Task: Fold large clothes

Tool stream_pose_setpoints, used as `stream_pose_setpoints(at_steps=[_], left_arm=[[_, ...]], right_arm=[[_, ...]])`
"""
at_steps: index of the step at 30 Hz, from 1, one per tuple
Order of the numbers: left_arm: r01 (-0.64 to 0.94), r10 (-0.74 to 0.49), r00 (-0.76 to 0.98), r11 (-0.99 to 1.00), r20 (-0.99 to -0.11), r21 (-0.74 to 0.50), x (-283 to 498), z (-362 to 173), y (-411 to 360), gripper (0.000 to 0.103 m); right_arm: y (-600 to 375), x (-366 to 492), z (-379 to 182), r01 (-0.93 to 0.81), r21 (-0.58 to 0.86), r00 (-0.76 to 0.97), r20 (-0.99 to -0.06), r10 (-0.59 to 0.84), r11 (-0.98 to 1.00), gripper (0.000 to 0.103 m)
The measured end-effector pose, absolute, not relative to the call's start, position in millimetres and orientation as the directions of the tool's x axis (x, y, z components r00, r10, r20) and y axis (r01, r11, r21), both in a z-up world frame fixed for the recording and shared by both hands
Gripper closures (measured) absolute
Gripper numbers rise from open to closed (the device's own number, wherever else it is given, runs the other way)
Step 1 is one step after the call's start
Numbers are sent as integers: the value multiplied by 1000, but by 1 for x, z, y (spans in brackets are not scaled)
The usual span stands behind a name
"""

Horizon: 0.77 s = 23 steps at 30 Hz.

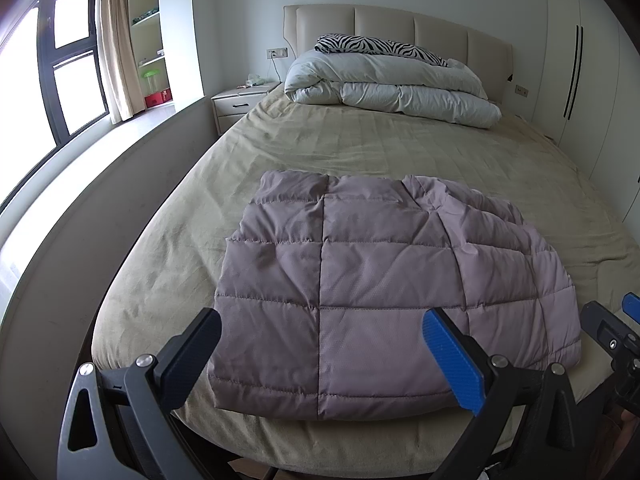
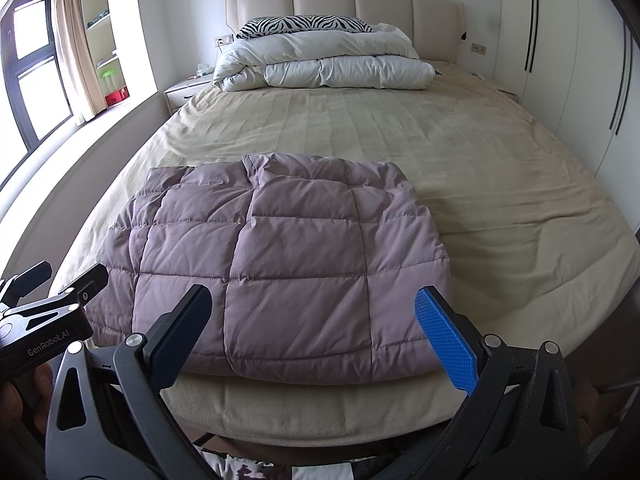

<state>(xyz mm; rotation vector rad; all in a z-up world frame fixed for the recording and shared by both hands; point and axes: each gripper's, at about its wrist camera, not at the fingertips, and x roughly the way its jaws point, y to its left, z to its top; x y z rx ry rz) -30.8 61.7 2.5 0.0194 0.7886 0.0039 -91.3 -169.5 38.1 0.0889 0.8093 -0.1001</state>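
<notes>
A mauve quilted puffer garment (image 1: 380,280) lies folded into a rough rectangle near the foot of the bed; it also shows in the right wrist view (image 2: 280,264). My left gripper (image 1: 320,356) is open and empty, held just above the garment's near edge. My right gripper (image 2: 316,332) is open and empty, over the garment's near edge. The left gripper's body shows at the left of the right wrist view (image 2: 48,308), and the right gripper's tip shows at the right edge of the left wrist view (image 1: 616,328).
The bed has a beige sheet (image 2: 480,160). A folded white duvet (image 2: 320,64) and a zebra pillow (image 2: 304,24) lie at the headboard. A nightstand (image 1: 240,104) and window ledge (image 1: 100,184) stand left; wardrobe doors (image 2: 580,60) stand right.
</notes>
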Motion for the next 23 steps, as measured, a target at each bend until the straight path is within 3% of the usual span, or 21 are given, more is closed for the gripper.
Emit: stream_pose_setpoints(at_steps=[23], left_arm=[[20,0,707,1000,-707,20,-36,-2,55,0]], right_arm=[[-165,-97,32,122,43,682,-729,-52,992,0]])
